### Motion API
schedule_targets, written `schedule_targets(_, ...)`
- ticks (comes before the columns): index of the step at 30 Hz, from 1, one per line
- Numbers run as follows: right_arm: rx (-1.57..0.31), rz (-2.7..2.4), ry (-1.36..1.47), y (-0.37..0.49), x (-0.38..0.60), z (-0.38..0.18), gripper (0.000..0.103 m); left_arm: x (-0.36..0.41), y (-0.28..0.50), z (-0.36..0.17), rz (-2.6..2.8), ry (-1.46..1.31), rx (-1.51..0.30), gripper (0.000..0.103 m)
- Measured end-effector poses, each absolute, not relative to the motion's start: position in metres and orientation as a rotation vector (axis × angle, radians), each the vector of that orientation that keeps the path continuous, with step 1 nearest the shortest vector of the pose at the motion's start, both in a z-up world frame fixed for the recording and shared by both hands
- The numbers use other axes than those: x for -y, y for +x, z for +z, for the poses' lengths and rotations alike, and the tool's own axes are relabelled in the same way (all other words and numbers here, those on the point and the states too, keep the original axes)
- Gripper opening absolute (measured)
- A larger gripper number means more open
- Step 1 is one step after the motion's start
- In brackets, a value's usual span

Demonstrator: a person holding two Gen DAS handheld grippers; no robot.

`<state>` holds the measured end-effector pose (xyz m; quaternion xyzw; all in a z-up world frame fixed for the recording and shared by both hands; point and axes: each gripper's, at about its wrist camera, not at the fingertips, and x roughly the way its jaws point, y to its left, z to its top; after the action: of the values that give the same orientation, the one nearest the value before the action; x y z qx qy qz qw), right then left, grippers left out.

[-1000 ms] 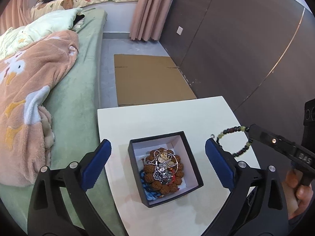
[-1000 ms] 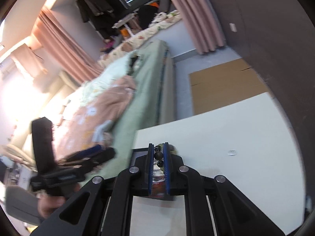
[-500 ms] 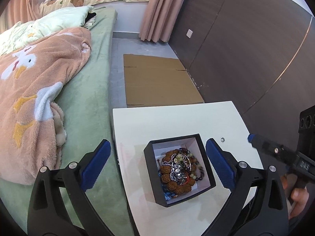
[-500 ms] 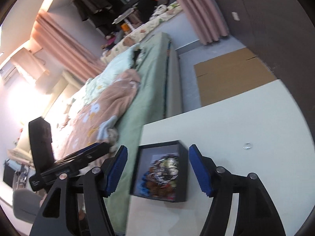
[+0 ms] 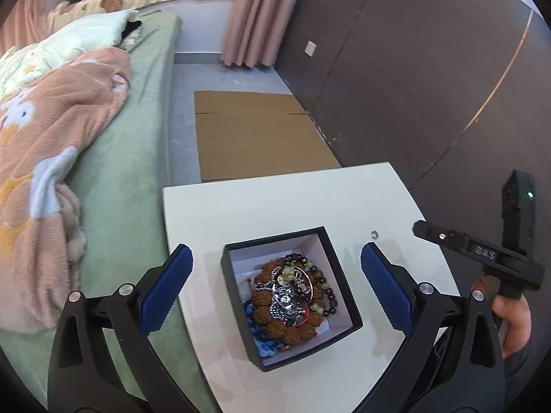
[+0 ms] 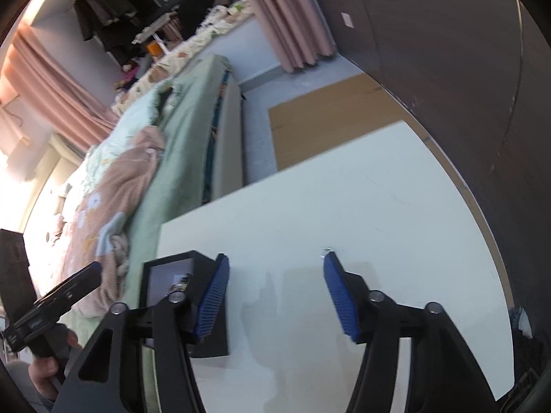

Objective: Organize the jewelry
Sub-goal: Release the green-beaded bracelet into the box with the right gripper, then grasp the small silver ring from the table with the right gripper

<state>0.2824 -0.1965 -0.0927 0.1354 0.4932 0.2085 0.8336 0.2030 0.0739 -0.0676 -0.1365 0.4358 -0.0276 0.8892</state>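
Note:
A black box (image 5: 339,277) with a white inside stands on the white table (image 5: 275,206). It holds a heap of jewelry (image 5: 287,299): brown bead bracelets, a dark and green bead bracelet, silver pieces and something blue. My left gripper (image 5: 275,289) is open and empty, its pads on either side of the box. My right gripper (image 6: 275,292) is open and empty over bare table, to the right of the box (image 6: 172,275). A small clear ring (image 5: 374,234) lies on the table right of the box; it also shows by the right fingertip (image 6: 326,250).
A green bed (image 5: 120,172) with a peach blanket (image 5: 44,158) runs along the table's left side. Flat cardboard (image 5: 255,137) lies on the floor beyond the table. A dark wall (image 5: 430,69) stands at the right.
The right gripper opened and let the dark and green bead bracelet fall into the box, then drew back to the right. The left gripper moved slightly, still open around the box.

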Motion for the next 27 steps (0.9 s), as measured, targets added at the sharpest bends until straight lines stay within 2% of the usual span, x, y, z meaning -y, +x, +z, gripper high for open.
schedule_targets(6,-1.115,0.372,0.253,0.305,0.199,-0.123,0.039,-0.072,0.219,-0.084,-0.070,-0.288,-0.936,0.097)
schedule_targets(23,-1.159,0.276,-0.036,0.327,0.153,-0.160,0.031,-0.075,0.240,-0.099,-0.100,-0.306,-0.979,0.097)
schedule_targets(25,-1.147,0.251,-0.100,0.326,0.145,-0.159,0.023,-0.075,0.240,-0.098,-0.099,-0.305,-0.979,0.097)
schedule_targets(26,-1.141,0.245,-0.130,0.325,0.143,-0.159,0.014,-0.076,0.240,-0.097,-0.097,-0.306,-0.979,0.097)
schedule_targets(27,-1.142,0.262,-0.144,0.325,0.139,-0.158,0.012,-0.076,0.239,-0.096,-0.097,-0.307,-0.979,0.097)
